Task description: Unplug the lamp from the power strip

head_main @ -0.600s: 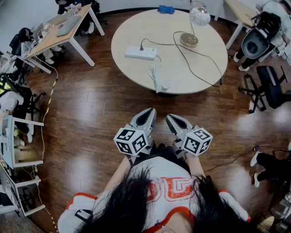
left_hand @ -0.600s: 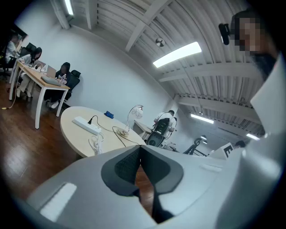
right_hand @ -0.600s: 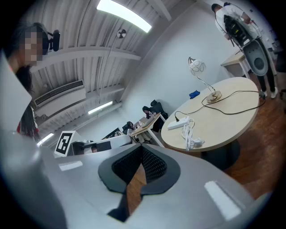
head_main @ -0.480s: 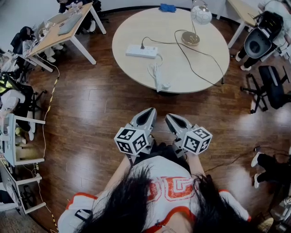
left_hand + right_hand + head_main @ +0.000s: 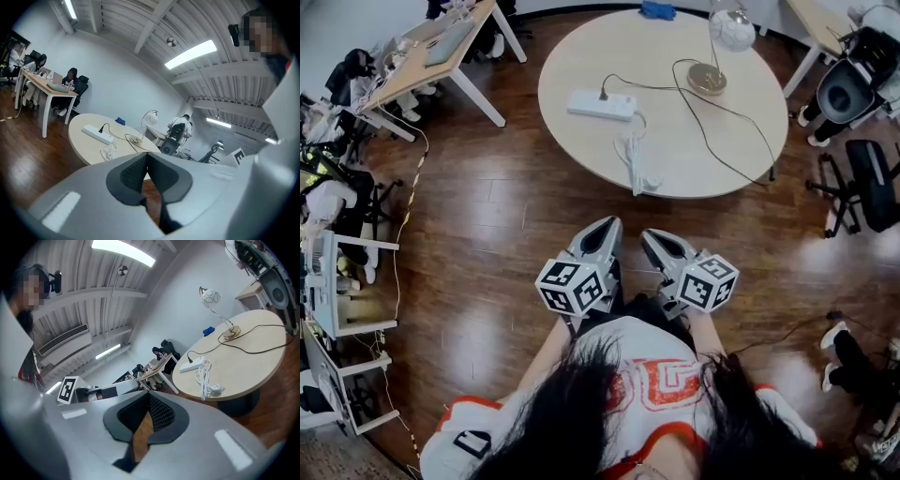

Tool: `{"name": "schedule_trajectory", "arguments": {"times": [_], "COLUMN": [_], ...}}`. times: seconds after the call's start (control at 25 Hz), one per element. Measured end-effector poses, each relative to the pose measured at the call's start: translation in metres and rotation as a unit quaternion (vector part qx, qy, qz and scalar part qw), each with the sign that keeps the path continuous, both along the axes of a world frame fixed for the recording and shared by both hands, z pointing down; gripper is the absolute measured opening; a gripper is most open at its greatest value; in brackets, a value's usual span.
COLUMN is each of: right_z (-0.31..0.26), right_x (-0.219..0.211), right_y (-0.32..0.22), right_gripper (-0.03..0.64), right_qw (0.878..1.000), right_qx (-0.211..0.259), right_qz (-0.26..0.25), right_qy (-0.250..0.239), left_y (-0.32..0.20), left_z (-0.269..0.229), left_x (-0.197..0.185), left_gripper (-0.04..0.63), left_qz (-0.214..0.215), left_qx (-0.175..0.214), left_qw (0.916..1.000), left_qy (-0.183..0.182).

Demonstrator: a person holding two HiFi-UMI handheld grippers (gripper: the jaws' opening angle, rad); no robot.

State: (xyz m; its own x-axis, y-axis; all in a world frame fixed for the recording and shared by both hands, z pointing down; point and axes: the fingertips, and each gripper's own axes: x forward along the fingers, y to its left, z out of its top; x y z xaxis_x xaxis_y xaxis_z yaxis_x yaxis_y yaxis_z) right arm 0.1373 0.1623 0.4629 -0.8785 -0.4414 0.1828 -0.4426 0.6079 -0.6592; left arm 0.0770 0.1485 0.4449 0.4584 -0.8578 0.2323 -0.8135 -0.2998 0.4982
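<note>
Well, head view: left gripper (image 5: 601,232) and right gripper (image 5: 660,243) hang at the waist, short of the table (image 5: 581,56); near its left edge the lamp (image 5: 707,80) is plugged into the power strip (image 5: 601,105). Left gripper view: jaws pressed together, empty, likely just carried. Right gripper view: likewise, wooden floor (image 5: 140,432) below.

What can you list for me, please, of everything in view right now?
Table: one, beige, round, ahead of the person.
Power strip: one, white, left part of the table.
Lamp: one, brass base, pale shade, far right of the table.
Lamp cord: one, black, plugged into the strip.
Cable bundle: one, white, near edge of the table.
Desk: one, pale, left of the table.
Left tool: one, grey, shut, empty, near the body.
Right tool: one, grey, shut, empty, beside it.
</note>
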Motion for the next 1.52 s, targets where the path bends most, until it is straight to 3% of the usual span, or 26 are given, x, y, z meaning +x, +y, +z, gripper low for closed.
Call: {"name": "schedule_trajectory", "arguments": {"times": [0.24,0.6,0.92,1.36,1.52], "right_z": [-0.001,-0.003,-0.001,0.002,0.007], "right_x": [-0.016,-0.079,-0.115,-0.12,-0.121], "right_y": [-0.045,-0.112,-0.153,-0.173,-0.184], "right_gripper": [0.002,0.002,0.002,0.002,0.002], "right_qw": [1.0,0.999,0.997,0.995,0.995], "right_qx": [0.002,-0.002,-0.006,-0.006,-0.01], "right_qz": [0.014,0.037,0.07,0.073,0.066], "right_qy": [0.007,0.013,0.024,0.062,0.07], "left_y": [-0.043,-0.112,-0.164,-0.181,-0.186], "left_z": [-0.003,-0.01,-0.008,-0.003,0.0], "left_x": [-0.021,-0.088,-0.13,-0.137,-0.141], "left_gripper": [0.0,0.0,0.0,0.0,0.0], "left_qz": [0.005,0.025,0.052,0.052,0.046], "left_qx": [0.007,0.02,0.025,0.013,0.004], "left_qw": [1.0,0.9992,0.9983,0.9977,0.9979], "left_qy": [-0.005,-0.022,-0.013,0.042,0.046]}}
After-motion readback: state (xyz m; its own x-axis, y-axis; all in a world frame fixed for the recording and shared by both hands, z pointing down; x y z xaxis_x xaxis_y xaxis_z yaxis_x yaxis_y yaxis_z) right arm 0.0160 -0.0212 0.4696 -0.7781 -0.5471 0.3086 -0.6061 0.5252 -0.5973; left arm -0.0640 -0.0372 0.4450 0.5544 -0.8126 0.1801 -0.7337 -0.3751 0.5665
